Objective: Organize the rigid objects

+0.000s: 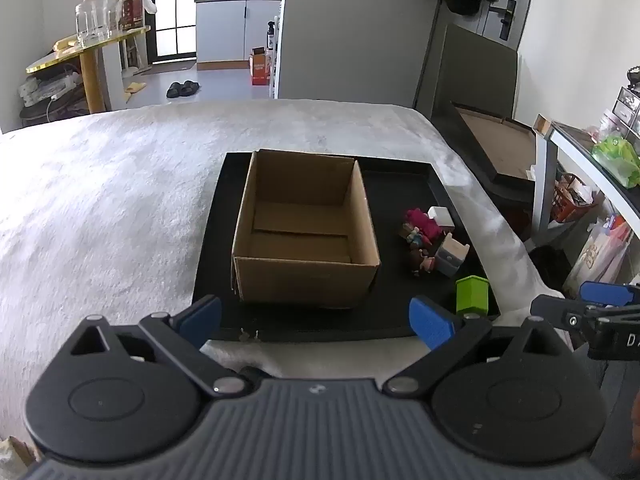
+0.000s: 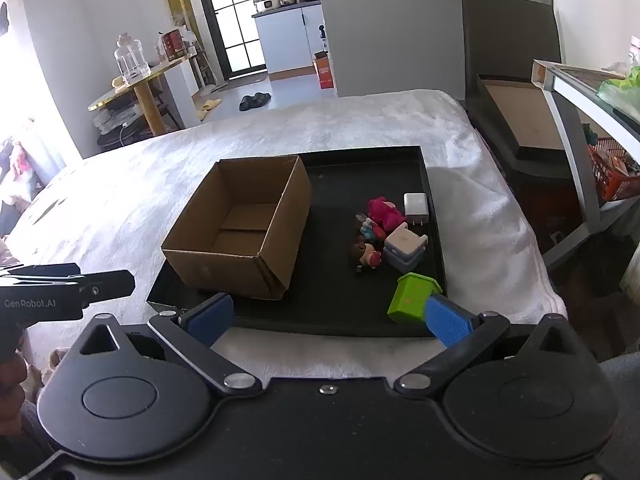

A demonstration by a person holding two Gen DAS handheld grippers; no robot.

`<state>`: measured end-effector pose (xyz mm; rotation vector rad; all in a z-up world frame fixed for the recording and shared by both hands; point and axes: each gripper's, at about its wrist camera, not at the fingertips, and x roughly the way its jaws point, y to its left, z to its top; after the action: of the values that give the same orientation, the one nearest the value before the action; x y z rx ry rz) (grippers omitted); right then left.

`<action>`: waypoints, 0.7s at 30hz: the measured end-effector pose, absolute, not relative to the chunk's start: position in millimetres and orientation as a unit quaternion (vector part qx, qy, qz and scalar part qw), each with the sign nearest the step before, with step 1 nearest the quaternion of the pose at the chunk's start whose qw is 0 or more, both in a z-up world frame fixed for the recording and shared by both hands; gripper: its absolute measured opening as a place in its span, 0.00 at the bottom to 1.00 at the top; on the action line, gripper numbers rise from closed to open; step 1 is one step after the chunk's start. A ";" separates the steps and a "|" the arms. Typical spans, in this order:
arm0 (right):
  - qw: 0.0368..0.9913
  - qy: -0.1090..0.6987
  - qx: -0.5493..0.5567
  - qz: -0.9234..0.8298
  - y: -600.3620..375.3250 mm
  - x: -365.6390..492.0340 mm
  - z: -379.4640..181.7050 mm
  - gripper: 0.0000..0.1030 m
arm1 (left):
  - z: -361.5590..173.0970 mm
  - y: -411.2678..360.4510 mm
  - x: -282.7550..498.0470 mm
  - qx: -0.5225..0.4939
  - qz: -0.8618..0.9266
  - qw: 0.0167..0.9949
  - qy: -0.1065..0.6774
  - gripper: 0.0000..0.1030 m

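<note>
Blue-padded tools wide apart, unladen

"GenRobot.AI" in pale letters on the left tool body

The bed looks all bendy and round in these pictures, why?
Left wrist view: the fisheye lens curves the bed edge and darkens the corners. Right wrist view: the same bending, plus bright window glare washing out the left side; the cardboard box stays sharp.
</note>
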<state>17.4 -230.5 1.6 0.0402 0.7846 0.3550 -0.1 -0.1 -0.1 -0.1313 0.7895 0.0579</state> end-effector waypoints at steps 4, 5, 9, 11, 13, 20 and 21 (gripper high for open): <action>0.909 0.380 0.015 0.170 -230.3 17.4 2.2 1.00 | 0.3 -0.2 -0.1 -0.063 0.028 0.920 0.386 0.97; 0.909 0.380 0.015 0.170 -230.3 17.4 2.4 1.00 | 0.7 -0.5 -0.1 -0.062 0.029 0.920 0.386 0.97; 0.909 0.379 0.017 0.170 -230.3 17.6 3.2 1.00 | 3.6 -2.9 -1.1 -0.059 0.030 0.921 0.383 0.97; 0.909 0.379 0.018 0.170 -230.3 18.2 1.5 1.00 | 0.3 -3.4 0.3 -0.064 0.031 0.920 0.384 0.97; 0.910 0.378 0.018 0.171 -229.5 18.6 1.5 1.00 | 1.3 -5.9 0.0 -0.064 0.030 0.921 0.384 0.97; 0.910 0.376 0.013 0.171 -227.8 15.1 3.7 1.00 | 2.3 2.0 -1.3 -0.074 0.029 0.920 0.383 0.97; 0.910 0.376 0.013 0.171 -227.9 15.5 4.1 1.00 | 2.6 1.7 -1.4 -0.074 0.030 0.920 0.383 0.97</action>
<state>15.5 -227.8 4.1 0.0268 0.7759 0.3530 -1.4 1.7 2.6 -0.1515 0.7877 0.0613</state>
